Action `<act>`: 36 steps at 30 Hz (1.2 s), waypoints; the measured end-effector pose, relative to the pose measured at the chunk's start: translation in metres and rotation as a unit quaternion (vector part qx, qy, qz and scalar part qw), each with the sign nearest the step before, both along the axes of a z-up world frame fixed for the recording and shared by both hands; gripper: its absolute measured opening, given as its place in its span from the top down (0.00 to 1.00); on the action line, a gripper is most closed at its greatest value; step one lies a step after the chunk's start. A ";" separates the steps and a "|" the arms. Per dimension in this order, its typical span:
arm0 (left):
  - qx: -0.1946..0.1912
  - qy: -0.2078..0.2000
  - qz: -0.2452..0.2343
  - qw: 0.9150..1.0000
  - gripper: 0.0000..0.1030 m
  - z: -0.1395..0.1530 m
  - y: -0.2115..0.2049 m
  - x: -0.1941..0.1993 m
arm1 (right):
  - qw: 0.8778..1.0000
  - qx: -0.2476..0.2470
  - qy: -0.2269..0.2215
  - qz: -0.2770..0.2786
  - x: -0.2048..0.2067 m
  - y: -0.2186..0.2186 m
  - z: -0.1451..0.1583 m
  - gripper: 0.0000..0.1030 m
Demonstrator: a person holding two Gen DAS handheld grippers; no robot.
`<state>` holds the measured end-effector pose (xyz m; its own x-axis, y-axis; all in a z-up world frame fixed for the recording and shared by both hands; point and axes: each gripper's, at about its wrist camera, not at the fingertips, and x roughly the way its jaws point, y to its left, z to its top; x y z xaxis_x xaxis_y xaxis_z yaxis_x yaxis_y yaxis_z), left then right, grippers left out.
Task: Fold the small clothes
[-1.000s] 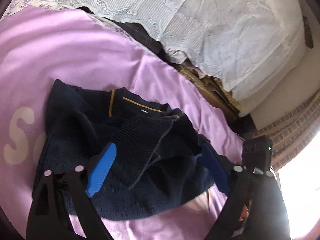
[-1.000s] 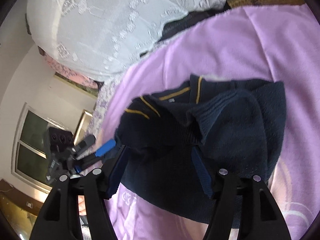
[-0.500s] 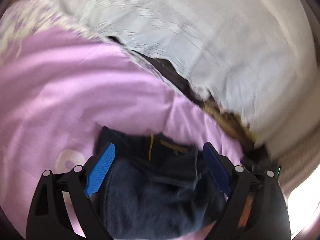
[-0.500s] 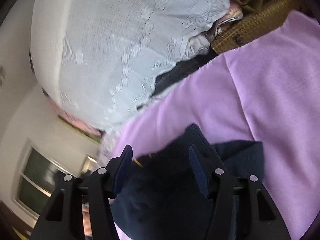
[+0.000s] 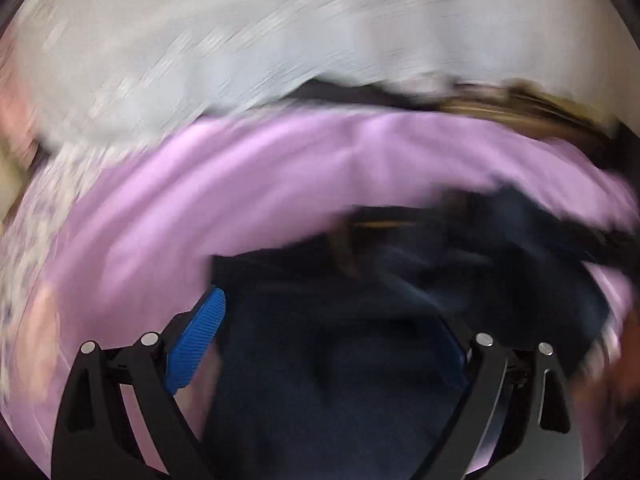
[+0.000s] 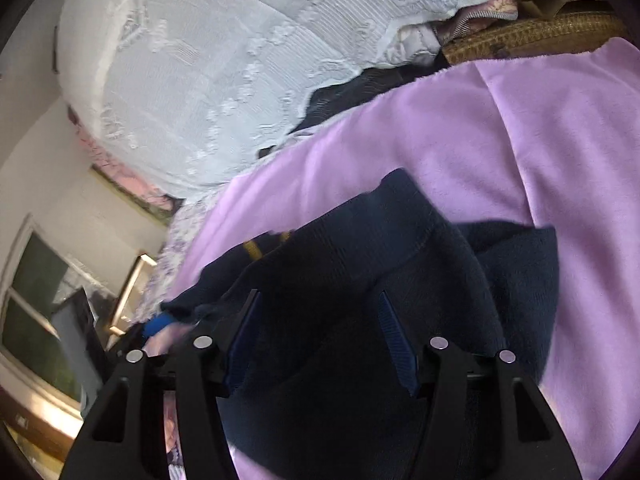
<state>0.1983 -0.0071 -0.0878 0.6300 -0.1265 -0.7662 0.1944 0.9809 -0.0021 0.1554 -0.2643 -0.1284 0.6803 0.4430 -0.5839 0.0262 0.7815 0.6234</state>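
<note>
A navy knit sweater (image 6: 360, 248) with yellow collar stripes (image 6: 252, 248) lies crumpled on a purple blanket (image 6: 520, 120). My right gripper (image 6: 320, 320) hovers close over it, jaws apart, with a raised fold of the knit filling the gap; the pads are not pressing on it. The left wrist view is badly blurred. There the sweater (image 5: 400, 280) spreads under my left gripper (image 5: 324, 344), whose blue pads (image 5: 196, 340) stand wide apart and hold nothing. A blue pad of the left gripper (image 6: 158, 326) shows at the sweater's left edge in the right wrist view.
A white lace cover (image 6: 200, 60) drapes a tall pile behind the blanket. A wicker basket (image 6: 520, 36) and dark clothes sit at the blanket's far edge. A window (image 6: 36, 300) and wall are off to the left.
Both grippers have come down close over the sweater, which now fills the lower part of each view. The left view has swung sideways and blurred. The right jaws have stayed about as far apart.
</note>
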 end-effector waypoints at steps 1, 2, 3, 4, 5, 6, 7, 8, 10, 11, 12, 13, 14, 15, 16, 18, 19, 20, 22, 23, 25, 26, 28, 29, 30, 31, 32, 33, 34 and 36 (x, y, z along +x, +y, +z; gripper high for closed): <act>-0.029 0.032 0.032 0.999 0.08 -0.007 0.011 0.017 | 0.999 -0.014 0.024 -0.038 0.007 -0.010 -0.013 0.45; -0.077 0.076 0.070 0.992 0.07 -0.019 0.029 0.038 | 0.998 0.016 0.034 -0.051 0.011 -0.022 -0.027 0.66; -0.137 0.117 0.118 0.977 0.08 -0.037 0.052 0.055 | 0.996 0.048 0.043 -0.069 0.009 -0.036 -0.037 0.78; -0.156 0.107 0.132 0.973 0.08 -0.038 0.061 0.057 | 0.993 0.067 0.056 -0.079 0.007 -0.044 -0.042 1.00; -0.148 0.094 0.137 0.975 0.08 -0.034 0.062 0.054 | 0.991 0.096 0.060 -0.078 0.005 -0.051 -0.046 1.00; -0.125 0.092 0.136 0.978 0.08 -0.032 0.057 0.051 | 0.989 0.114 0.059 -0.077 0.001 -0.054 -0.048 1.00; -0.108 0.089 0.134 0.981 0.08 -0.030 0.054 0.047 | 0.989 0.111 0.056 -0.079 -0.003 -0.053 -0.045 1.00; -0.086 0.075 0.129 0.985 0.08 -0.026 0.048 0.036 | 0.990 0.099 0.051 -0.082 -0.007 -0.049 -0.039 0.96; -0.098 0.045 0.097 0.989 0.08 -0.014 0.043 0.012 | 0.996 0.048 0.023 -0.070 -0.016 -0.030 -0.017 0.86; -0.119 0.032 0.072 0.990 0.08 -0.007 0.042 0.002 | 0.998 0.030 0.006 -0.054 -0.018 -0.020 -0.008 0.77; -0.133 0.026 0.056 0.989 0.07 -0.002 0.040 -0.005 | 0.999 0.011 -0.016 -0.031 -0.023 -0.002 0.004 0.70; -0.142 0.022 0.037 0.989 0.05 0.001 0.036 -0.013 | 0.999 0.001 -0.027 -0.019 -0.026 0.008 0.009 0.57; -0.137 0.019 0.023 0.990 0.05 0.002 0.030 -0.019 | 0.999 -0.014 -0.035 -0.001 -0.029 0.023 0.014 0.54; -0.124 0.017 0.019 0.992 0.05 0.000 0.023 -0.023 | 0.999 -0.031 -0.038 0.017 -0.032 0.034 0.015 0.54; -0.092 0.014 0.020 0.995 0.05 -0.008 0.015 -0.026 | 0.997 -0.056 -0.031 0.035 -0.033 0.048 0.011 0.54; -0.004 0.011 0.040 0.999 0.04 -0.029 0.004 -0.029 | 0.993 -0.109 0.014 0.051 -0.036 0.065 -0.015 0.54; 0.034 0.012 0.052 0.998 0.04 -0.041 0.001 -0.031 | 0.992 -0.118 0.001 0.051 -0.041 0.066 -0.020 0.57; 0.031 0.008 0.056 0.998 0.04 -0.046 0.002 -0.035 | 0.991 -0.132 -0.031 0.021 -0.047 0.067 -0.019 0.59; 0.025 0.013 0.062 0.998 0.04 -0.041 0.010 -0.042 | 0.991 -0.133 -0.024 0.011 -0.055 0.066 -0.015 0.61; 0.016 0.016 0.068 0.997 0.04 -0.038 0.014 -0.046 | 0.991 -0.135 -0.025 -0.003 -0.063 0.066 -0.012 0.61; -0.020 0.001 0.074 0.997 0.05 -0.030 0.027 -0.066 | 0.988 -0.145 -0.040 -0.020 -0.084 0.067 -0.007 0.58; -0.028 -0.009 0.073 0.997 0.05 -0.025 0.029 -0.076 | 0.987 -0.153 -0.048 -0.017 -0.087 0.071 -0.005 0.58; -0.026 -0.026 0.074 0.997 0.05 -0.020 0.027 -0.093 | 0.980 -0.192 -0.060 -0.009 -0.098 0.086 0.002 0.57; -0.017 -0.027 0.077 0.997 0.05 -0.022 0.025 -0.099 | 0.974 -0.222 -0.054 -0.005 -0.099 0.095 -0.001 0.52; 0.012 -0.018 0.079 0.997 0.04 -0.031 0.018 -0.100 | 0.964 -0.264 -0.030 0.003 -0.096 0.106 -0.012 0.50; 0.048 -0.002 0.081 0.996 0.04 -0.043 0.011 -0.098 | 0.959 -0.282 -0.021 0.006 -0.095 0.112 -0.020 0.46; 0.062 0.001 0.080 0.995 0.04 -0.050 0.010 -0.100 | 0.953 -0.302 -0.027 0.004 -0.095 0.118 -0.025 0.45; 0.068 -0.008 0.083 0.994 0.04 -0.048 0.008 -0.104 | 0.946 -0.322 -0.026 0.002 -0.096 0.122 -0.024 0.45; 0.070 -0.008 0.082 0.994 0.04 -0.047 0.008 -0.106 | 0.945 -0.327 -0.026 0.001 -0.098 0.123 -0.024 0.45; 0.059 -0.006 0.083 0.995 0.04 -0.048 0.013 -0.108 | 0.946 -0.323 -0.028 0.002 -0.098 0.122 -0.025 0.44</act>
